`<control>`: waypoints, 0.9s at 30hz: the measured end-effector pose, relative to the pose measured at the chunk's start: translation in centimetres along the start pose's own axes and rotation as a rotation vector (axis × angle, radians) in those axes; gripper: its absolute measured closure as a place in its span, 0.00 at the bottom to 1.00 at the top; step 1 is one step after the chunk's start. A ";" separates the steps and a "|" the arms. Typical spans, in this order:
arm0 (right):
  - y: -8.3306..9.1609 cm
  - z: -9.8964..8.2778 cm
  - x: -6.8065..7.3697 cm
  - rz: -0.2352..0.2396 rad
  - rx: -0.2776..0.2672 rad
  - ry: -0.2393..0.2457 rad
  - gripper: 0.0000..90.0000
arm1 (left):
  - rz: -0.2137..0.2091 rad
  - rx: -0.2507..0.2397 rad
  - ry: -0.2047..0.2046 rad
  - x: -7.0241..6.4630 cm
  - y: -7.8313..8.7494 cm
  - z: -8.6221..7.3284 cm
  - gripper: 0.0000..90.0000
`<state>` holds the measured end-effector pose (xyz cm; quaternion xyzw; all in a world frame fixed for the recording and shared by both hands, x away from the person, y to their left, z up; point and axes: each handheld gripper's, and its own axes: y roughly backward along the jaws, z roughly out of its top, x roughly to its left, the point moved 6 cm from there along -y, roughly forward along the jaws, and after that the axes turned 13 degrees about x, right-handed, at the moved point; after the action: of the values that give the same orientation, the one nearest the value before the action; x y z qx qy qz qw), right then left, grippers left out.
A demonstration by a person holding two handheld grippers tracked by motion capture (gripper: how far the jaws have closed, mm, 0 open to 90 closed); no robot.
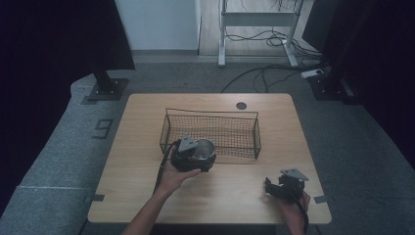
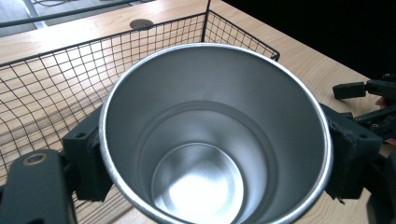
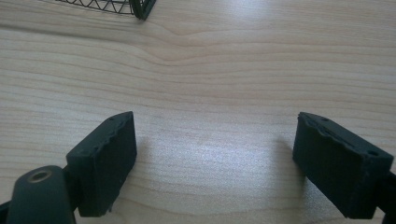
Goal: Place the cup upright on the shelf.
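At the left of the high view, the left tongs (image 1: 195,157) are clamping a steel cup (image 1: 203,151), holding it just at the near wall of the wire basket (image 1: 169,128), close to that basket's left end; whether the cup is resting on the bench (image 1: 235,196) or being held slightly above it cannot be told. In the left gripper view the cup (image 2: 210,135) is sitting upright between the two black pads (image 2: 88,158), which are pressing on opposite sides of its wall just below the rim. The cup is showing a bare, polished inside with nothing in it.

Judging by the thin rim and smooth metal, the cup is probably going to feel light and stiff, but slippery; a firm pinch across the wall near the rim, as now, is looking like the sensible hold, since the wall is tapering towards the base.

The basket (image 2: 56,79) is lying open-topped on the bench, its mesh floor bare as far as can be seen.

Farther right, the right tongs (image 1: 276,186) are hovering low near the front right of the bench, spread wide apart and holding nothing; the right gripper view is looking along them (image 3: 215,154) onto bare wood (image 3: 210,70).
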<state>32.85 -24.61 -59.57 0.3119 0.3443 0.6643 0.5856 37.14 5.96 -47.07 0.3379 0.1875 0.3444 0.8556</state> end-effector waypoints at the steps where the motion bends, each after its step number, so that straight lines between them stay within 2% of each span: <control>1: 0.0 0.0 0.0 0.000 0.000 -0.001 0.15 | 0.000 -0.001 0.000 0.0 0.0 0.1 0.17; 5: 0.0 0.0 0.0 0.000 0.000 -0.001 0.15 | -0.005 0.001 0.005 0.2 0.0 0.3 0.17; 7: 0.0 0.0 0.0 0.000 0.000 -0.001 0.15 | -0.023 -0.002 0.013 0.2 0.0 0.5 0.17; 10: 0.0 0.0 0.0 0.000 0.000 0.001 0.15 | -0.012 -0.002 0.008 0.3 0.1 0.6 0.17; 27: 0.0 0.0 0.0 -0.001 -0.001 0.002 0.15 | -0.011 -0.002 0.026 1.3 0.0 2.0 0.17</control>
<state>32.86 -24.61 -59.57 0.3108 0.3444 0.6646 0.5858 39.12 5.99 -45.80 0.3315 0.2002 0.3443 0.8553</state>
